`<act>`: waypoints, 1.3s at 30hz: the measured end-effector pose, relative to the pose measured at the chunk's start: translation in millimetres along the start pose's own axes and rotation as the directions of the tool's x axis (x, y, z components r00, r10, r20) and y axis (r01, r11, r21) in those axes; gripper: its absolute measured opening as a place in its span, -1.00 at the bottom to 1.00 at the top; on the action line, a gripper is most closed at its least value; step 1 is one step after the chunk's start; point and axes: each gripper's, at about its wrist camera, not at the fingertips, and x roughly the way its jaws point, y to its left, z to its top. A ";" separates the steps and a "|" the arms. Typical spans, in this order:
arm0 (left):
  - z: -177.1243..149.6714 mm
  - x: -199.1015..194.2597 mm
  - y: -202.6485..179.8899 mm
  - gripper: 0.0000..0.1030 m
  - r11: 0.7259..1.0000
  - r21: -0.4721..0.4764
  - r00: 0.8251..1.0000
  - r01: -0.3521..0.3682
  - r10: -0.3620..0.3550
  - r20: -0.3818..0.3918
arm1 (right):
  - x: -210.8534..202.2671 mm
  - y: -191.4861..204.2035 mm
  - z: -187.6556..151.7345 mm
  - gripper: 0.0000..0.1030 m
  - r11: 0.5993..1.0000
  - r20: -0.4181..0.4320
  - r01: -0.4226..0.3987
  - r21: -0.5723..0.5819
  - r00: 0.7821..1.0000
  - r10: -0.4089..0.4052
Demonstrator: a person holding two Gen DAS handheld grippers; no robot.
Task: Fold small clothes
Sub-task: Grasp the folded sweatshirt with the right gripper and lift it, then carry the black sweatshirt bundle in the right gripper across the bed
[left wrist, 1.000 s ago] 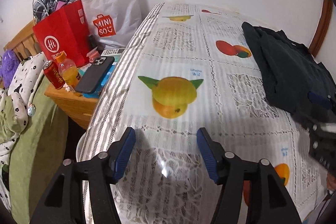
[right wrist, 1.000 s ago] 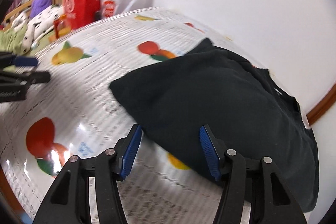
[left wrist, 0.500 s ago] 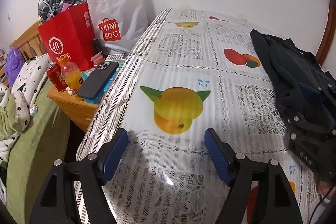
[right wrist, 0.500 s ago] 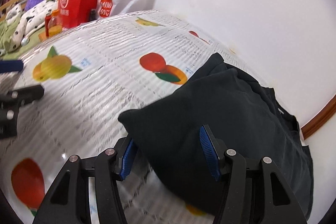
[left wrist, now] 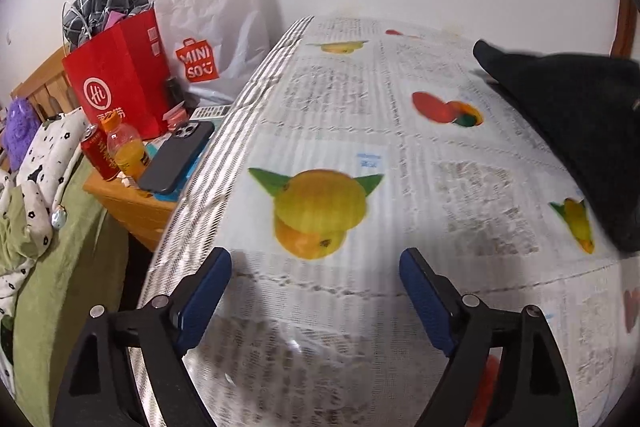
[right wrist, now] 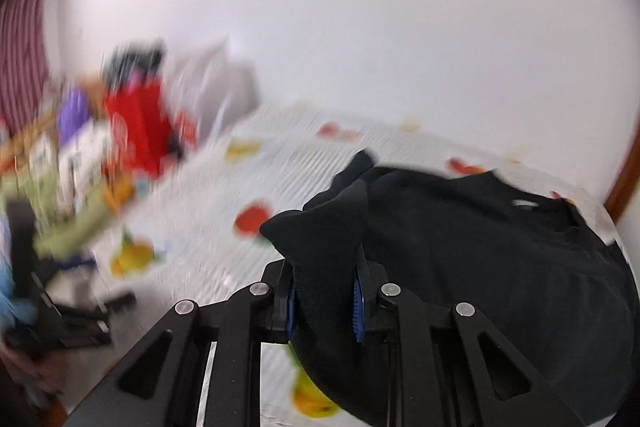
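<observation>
A black garment (right wrist: 480, 259) lies crumpled on the fruit-print tablecloth (right wrist: 208, 227). My right gripper (right wrist: 324, 301) is shut on a bunched edge of the garment and holds it raised off the table; this view is motion-blurred. In the left wrist view the garment (left wrist: 572, 131) lies at the right, one corner pointing left. My left gripper (left wrist: 316, 289) is open and empty above the tablecloth (left wrist: 340, 131), just in front of a printed yellow fruit. It also shows blurred at the far left of the right wrist view (right wrist: 60, 311).
To the left of the table stands a wooden nightstand (left wrist: 132, 203) with a phone (left wrist: 176, 157), a red can, an orange drink bottle, a red paper bag (left wrist: 116, 79) and a white MINISO bag (left wrist: 212, 39). A green-covered bed (left wrist: 44, 267) lies further left. A white wall stands behind.
My right gripper closed on the garment's edge and lifted it, swinging the view upward. My left gripper opened wider and stayed over the tablecloth. The garment's corner has shifted up and right.
</observation>
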 end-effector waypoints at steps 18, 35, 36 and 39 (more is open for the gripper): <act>14.6 -40.2 -182.7 0.64 0.922 0.262 0.952 0.284 -0.303 0.036 | -109.5 -311.1 -162.0 -0.48 0.740 -0.047 0.165 0.651 0.983 -0.178; -33.9 -42.0 -354.6 0.54 0.740 0.496 0.880 0.455 -0.458 -0.124 | -95.2 -306.0 -165.4 -0.22 0.835 -0.109 0.257 0.486 0.966 -0.234; -33.6 -40.9 -357.4 0.48 0.745 0.495 0.883 0.448 -0.455 -0.114 | -93.8 -305.9 -164.6 -0.27 0.838 -0.111 0.258 0.481 0.966 -0.233; -29.3 -32.0 -364.0 -0.34 0.765 0.485 0.897 0.424 -0.430 -0.106 | -90.2 -306.0 -161.6 -0.34 0.851 -0.119 0.253 0.461 0.967 -0.223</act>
